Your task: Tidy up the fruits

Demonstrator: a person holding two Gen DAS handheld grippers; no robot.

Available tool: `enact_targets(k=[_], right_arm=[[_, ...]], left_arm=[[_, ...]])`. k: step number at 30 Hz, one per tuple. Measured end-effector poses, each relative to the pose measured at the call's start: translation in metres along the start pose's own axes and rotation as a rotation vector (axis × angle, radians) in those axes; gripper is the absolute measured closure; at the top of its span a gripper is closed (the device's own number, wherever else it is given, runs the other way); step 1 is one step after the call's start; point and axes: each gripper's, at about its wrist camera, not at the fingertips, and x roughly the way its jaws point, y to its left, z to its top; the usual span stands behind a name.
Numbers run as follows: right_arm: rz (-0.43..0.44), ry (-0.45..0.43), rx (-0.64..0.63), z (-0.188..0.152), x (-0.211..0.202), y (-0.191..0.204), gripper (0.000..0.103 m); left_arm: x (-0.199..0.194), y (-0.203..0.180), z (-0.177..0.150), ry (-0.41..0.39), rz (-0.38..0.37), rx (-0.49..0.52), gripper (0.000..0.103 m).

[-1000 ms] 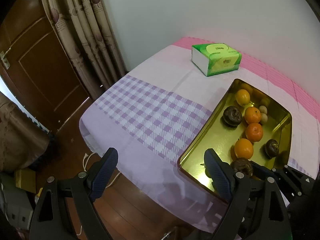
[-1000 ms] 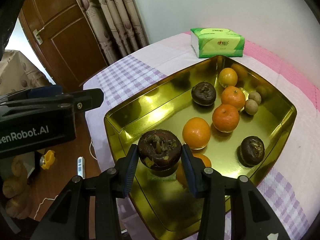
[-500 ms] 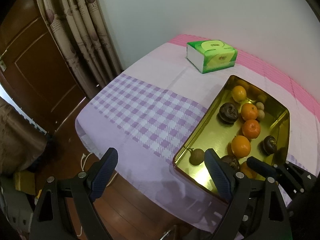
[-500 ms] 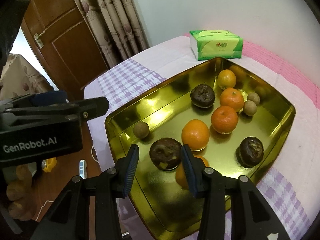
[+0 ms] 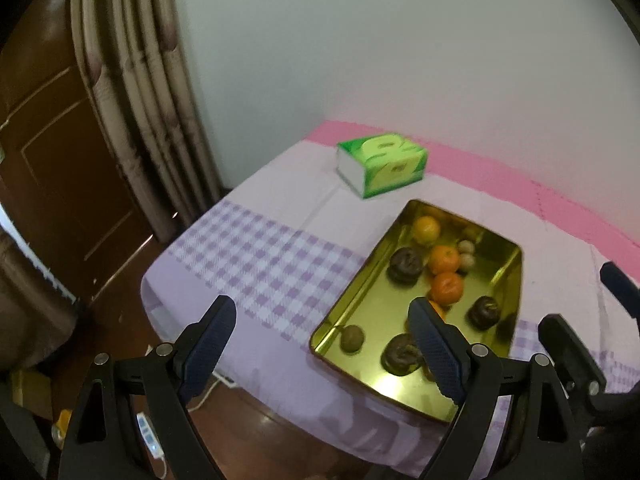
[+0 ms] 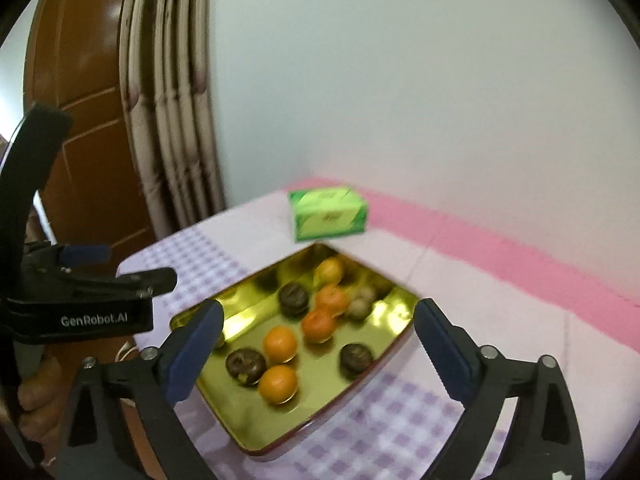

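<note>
A gold tray (image 5: 362, 294) (image 6: 362, 396) sits on the table and holds several oranges (image 6: 280, 344), three dark round fruits (image 6: 245, 365) and small brown fruits (image 5: 352, 338). My left gripper (image 5: 320, 332) is open and empty, raised above the tray's near left corner. My right gripper (image 6: 316, 340) is open wide and empty, raised above and in front of the tray. The dark fruit lies in the tray's near part, also seen in the left wrist view (image 5: 400, 356).
A green tissue box (image 5: 382, 164) (image 6: 330, 213) stands behind the tray. The table has a purple checked and pink cloth (image 5: 260, 256). Curtains (image 5: 136, 92) and a brown door (image 5: 48, 160) are at the left; the floor lies beyond the table edge.
My right gripper let go of the dark fruit into the tray, opened wide and pulled back and up. My left gripper also rose and drew back.
</note>
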Motion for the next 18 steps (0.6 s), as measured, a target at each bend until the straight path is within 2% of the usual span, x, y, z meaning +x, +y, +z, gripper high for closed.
enact_targets(k=[4,7,10,18], right_arm=[[-0.041,-0.050,0.013,0.003,-0.019,-0.005,0.005],[-0.075,-0.072,0.019,0.004,-0.028,-0.008,0.004],[-0.094,-0.093,0.033,0.005,-0.038,-0.011,0.002],[-0.098,-0.113,0.023,0.006,-0.053,-0.010,0.001]], left_arm=[[-0.021,-0.006,0.002,-0.066,-0.007,0.026,0.014],[-0.035,-0.007,0.002,-0.114,-0.014,0.033,0.007],[-0.045,-0.004,0.003,-0.137,-0.052,0.007,0.006],[-0.067,0.001,0.003,-0.191,-0.050,-0.026,0.004]])
